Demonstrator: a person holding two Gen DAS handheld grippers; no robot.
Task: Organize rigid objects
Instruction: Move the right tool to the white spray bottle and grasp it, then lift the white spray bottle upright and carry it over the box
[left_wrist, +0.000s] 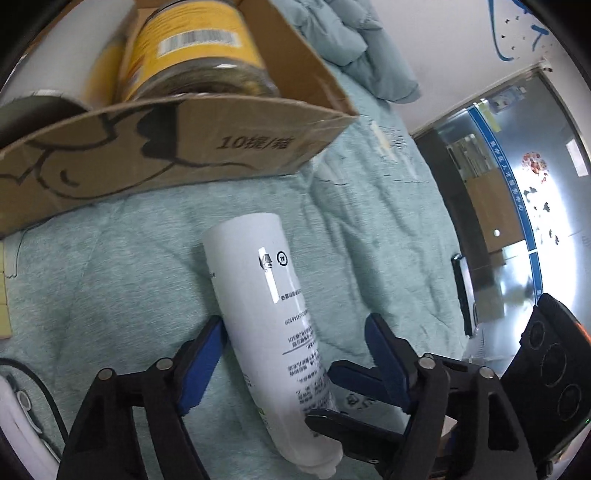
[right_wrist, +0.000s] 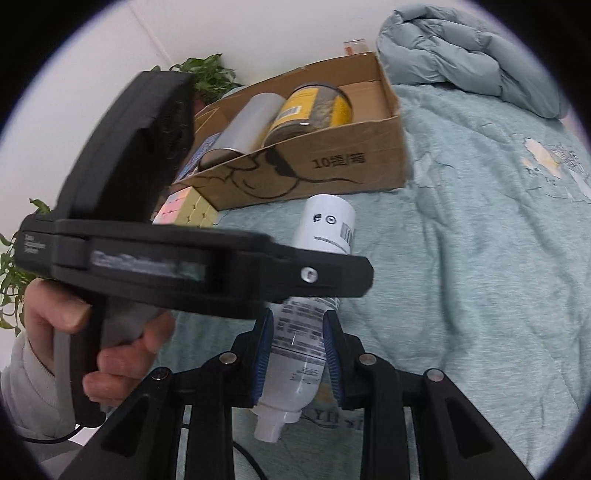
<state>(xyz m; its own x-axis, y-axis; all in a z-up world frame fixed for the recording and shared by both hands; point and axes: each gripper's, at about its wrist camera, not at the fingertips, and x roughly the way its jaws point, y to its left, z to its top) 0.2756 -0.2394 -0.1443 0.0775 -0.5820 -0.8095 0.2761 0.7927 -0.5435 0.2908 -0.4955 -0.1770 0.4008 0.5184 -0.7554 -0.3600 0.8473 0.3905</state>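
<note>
Pale green quilted bedding (left_wrist: 129, 266) fills the scene, and lying on it is a white bottle (left_wrist: 266, 314), tall and cylindrical, with small black print, a recycling mark and a barcode on its side, its narrow white neck pointing toward the cameras.

Right gripper (right_wrist: 297, 354) first: its blue pads are clamped on the bottle's lower body, just above the shoulder, one on each flank.

Left gripper (left_wrist: 295, 350) now: jaws standing apart and straddling the same bottle. The one blue finger (left_wrist: 201, 365) sits against the bottle's side, while the other stands clear of it, so no grip there. In the right wrist view this tool crosses in front, held by a person's hand (right_wrist: 99, 332) in a light sleeve, and it hides the bottle's middle.

Moving outward: beyond the bottle's far end, a cardboard box (left_wrist: 221, 147) with black printing. Inside it lie a yellow-labelled jar (right_wrist: 314, 107) and a silver can (right_wrist: 243, 125), side by side; the left view cuts off the jar's top, and motion blur softens it. A pastel puzzle cube (right_wrist: 188, 210) rests beside the box's corner, partly hidden by the left tool.

Further back, a bunched grey-blue duvet (right_wrist: 469, 59), green leaves (right_wrist: 210, 74) against a white wall, and a glass door (left_wrist: 517, 221) at the side.
</note>
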